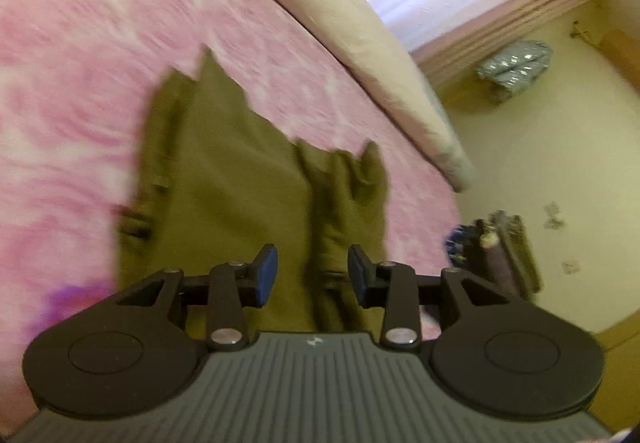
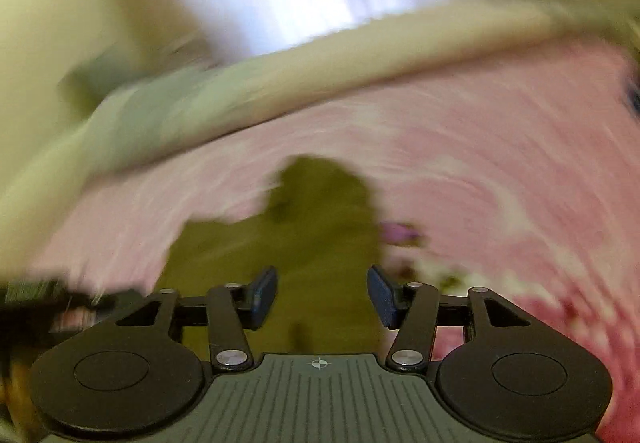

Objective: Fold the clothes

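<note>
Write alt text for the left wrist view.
An open left gripper hovers over an olive-green garment spread on a pink patterned bedspread, holding nothing. To the right, the bed's edge drops to a pale floor with scattered items; the picture is motion-blurred.

I counted one olive garment (image 1: 224,179), one pink bedspread (image 1: 80,63), one beige pillow (image 1: 352,31), two grippers, left (image 1: 313,275) and right (image 2: 322,293), one silver bag (image 1: 514,64) on the floor.

Matt olive cloth garment (image 1: 240,179)
</note>
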`<state>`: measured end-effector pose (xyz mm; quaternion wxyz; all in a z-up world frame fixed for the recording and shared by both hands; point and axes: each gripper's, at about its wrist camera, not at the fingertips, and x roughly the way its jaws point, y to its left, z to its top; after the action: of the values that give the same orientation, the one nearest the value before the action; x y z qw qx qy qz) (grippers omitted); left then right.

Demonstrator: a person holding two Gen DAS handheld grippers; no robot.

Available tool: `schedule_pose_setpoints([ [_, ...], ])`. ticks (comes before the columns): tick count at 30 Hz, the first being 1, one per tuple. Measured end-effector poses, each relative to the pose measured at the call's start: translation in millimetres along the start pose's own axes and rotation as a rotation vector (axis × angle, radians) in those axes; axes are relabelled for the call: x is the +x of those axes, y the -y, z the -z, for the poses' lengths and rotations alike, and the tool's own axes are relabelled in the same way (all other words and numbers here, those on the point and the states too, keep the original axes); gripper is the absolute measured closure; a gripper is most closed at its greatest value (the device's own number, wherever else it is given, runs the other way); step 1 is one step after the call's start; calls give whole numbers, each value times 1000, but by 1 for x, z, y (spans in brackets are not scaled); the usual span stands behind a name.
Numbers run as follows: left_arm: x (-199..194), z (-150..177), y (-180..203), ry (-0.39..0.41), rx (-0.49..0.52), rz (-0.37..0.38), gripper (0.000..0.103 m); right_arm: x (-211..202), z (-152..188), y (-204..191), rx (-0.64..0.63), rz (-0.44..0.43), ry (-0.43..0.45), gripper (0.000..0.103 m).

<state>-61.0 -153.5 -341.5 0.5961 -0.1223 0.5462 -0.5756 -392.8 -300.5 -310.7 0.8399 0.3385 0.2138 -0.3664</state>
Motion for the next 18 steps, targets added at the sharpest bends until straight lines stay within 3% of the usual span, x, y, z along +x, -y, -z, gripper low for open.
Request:
schedule_pose_setpoints([
  [3, 32, -4, 2, -48, -10, 14, 67, 15, -3, 48, 222, 44, -74, 49],
  [7, 68, -8, 5, -99, -1, 10, 65, 34, -3, 72, 395, -28, -118, 50],
  [14, 103, -8, 3, -151, -31, 64, 66, 67, -15, 73, 448, -75, -138, 50],
  [17, 78, -14, 10, -72, 56, 53, 87, 74, -14, 71, 417, -68, -145, 50],
  [18, 70, -17, 12, -45, 85, 49, 88, 74, -14, 69, 402, -68, -147, 50],
])
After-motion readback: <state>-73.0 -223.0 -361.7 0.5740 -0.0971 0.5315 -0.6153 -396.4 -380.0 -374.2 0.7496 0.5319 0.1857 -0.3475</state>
